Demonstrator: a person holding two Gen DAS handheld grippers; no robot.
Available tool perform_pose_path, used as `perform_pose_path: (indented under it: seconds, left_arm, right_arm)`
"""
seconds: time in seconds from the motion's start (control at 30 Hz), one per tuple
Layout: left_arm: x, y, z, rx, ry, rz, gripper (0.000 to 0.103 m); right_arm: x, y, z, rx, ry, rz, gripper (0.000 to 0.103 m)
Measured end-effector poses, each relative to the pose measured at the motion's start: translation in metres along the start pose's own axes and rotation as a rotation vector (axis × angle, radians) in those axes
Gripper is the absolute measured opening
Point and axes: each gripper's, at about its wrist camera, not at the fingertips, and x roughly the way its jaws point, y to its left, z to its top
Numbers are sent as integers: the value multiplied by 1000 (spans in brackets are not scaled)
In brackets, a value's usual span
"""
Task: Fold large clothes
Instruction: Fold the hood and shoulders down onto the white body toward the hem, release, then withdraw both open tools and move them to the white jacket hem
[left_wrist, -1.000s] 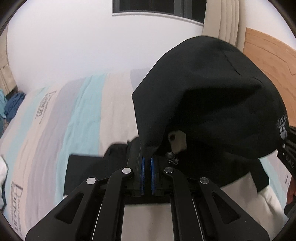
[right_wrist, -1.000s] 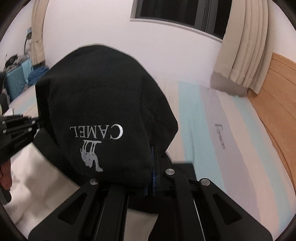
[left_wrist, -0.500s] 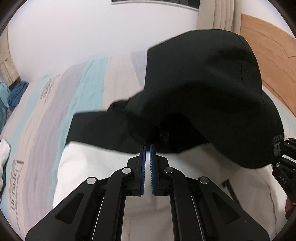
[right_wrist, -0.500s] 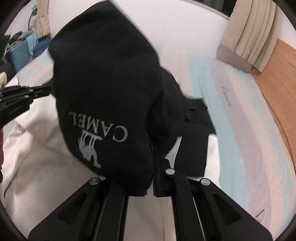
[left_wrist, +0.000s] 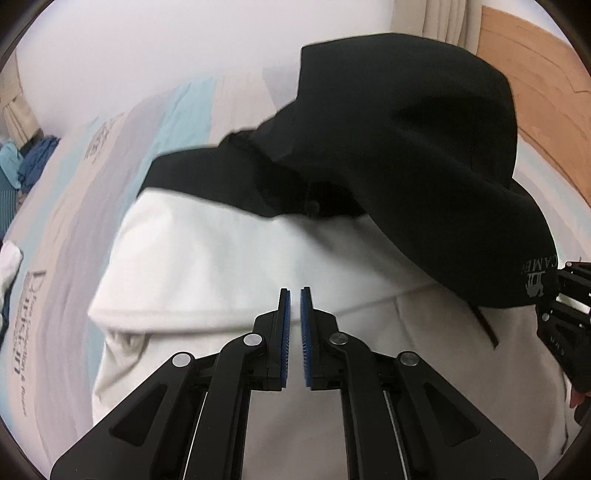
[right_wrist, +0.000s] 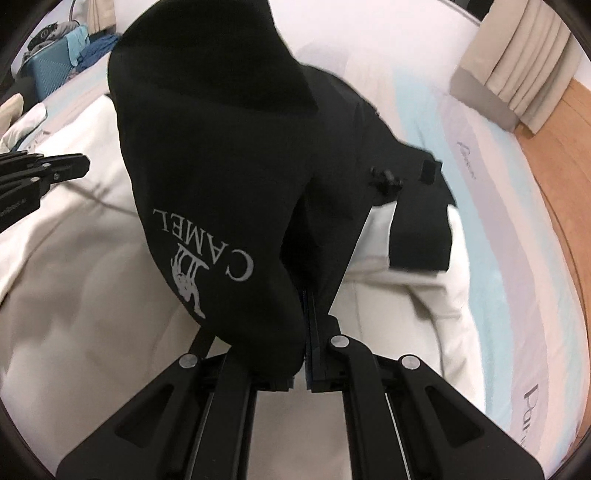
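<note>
A large jacket with a white body (left_wrist: 229, 266) and a black hood (left_wrist: 406, 147) lies on the bed. The hood carries a CAMEL logo (right_wrist: 203, 243). My left gripper (left_wrist: 294, 295) is nearly closed and holds nothing, hovering over the white body. My right gripper (right_wrist: 306, 299) is shut on the black hood (right_wrist: 221, 147), which is draped over its fingers and hides the left finger. It also shows at the right edge of the left wrist view (left_wrist: 565, 295). The left gripper shows at the left edge of the right wrist view (right_wrist: 44, 173).
The bed has a striped sheet (left_wrist: 110, 155) in light blue, grey and beige. A wooden headboard (left_wrist: 535, 92) stands on the right. Curtains (right_wrist: 517, 66) hang behind the bed. A blue suitcase with clothes (right_wrist: 51, 62) is at the far left.
My left gripper has let go of the hood and pulled back over the white body. The hood has come down toward the jacket, still held by my right gripper.
</note>
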Motion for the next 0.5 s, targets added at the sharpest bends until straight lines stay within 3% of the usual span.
perform_pose_path:
  seconds: [0.13, 0.2, 0.27, 0.33, 0.37, 0.5]
  left_arm:
    - [10, 1, -14, -1, 43, -6, 7]
    - [10, 2, -16, 0, 50, -11, 12]
    - [8, 4, -17, -4, 49, -23, 29]
    - [3, 6, -18, -6, 44, -29, 39]
    - [4, 9, -15, -9, 43, -38, 47]
    - [-10, 15, -20, -4, 37, -63, 72]
  right_arm:
    - [8, -2, -4, 26, 14, 24, 6]
    - [7, -1, -4, 26, 14, 26, 15]
    - [-1, 2, -4, 34, 3, 39, 39]
    - [-6, -4, -3, 41, -1, 30, 46]
    - [-11, -4, -5, 51, 3, 27, 58]
    - [-34, -9, -19, 124, 2, 34, 74]
